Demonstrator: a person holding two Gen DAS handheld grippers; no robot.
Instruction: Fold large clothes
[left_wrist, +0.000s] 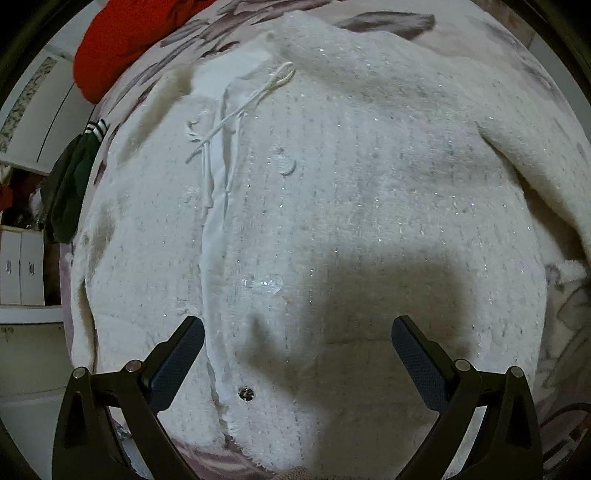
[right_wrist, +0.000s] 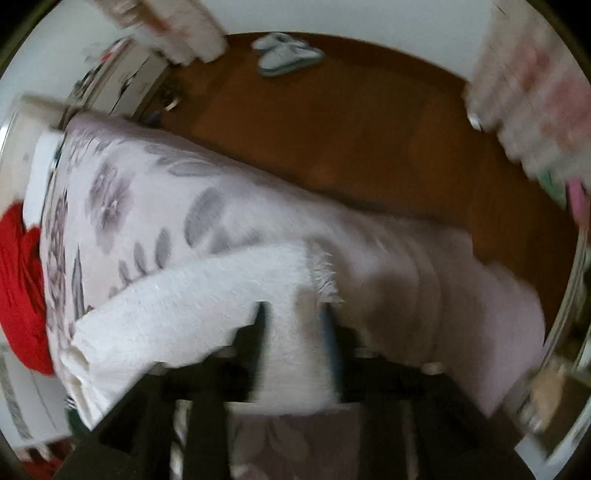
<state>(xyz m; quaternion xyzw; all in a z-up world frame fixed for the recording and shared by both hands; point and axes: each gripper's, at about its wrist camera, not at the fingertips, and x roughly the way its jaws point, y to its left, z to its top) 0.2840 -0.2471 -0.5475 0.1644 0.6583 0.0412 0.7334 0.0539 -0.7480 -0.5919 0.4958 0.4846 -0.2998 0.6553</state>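
Note:
A fluffy white cardigan (left_wrist: 332, 192) with clear buttons and a white drawstring (left_wrist: 243, 110) lies spread on the floral bed cover (left_wrist: 461, 44). My left gripper (left_wrist: 297, 328) hovers open and empty above its lower front, near the button band. In the blurred right wrist view, my right gripper (right_wrist: 295, 314) is shut on a fold of the white cardigan's sleeve (right_wrist: 207, 295), lifted above the bed cover (right_wrist: 122, 192).
A red garment (left_wrist: 110, 40) lies at the bed's far left corner; it also shows in the right wrist view (right_wrist: 22, 280). Dark green clothing (left_wrist: 70, 192) hangs off the bed's left edge. Brown wooden floor (right_wrist: 351, 122) with slippers (right_wrist: 284, 53) lies beyond the bed.

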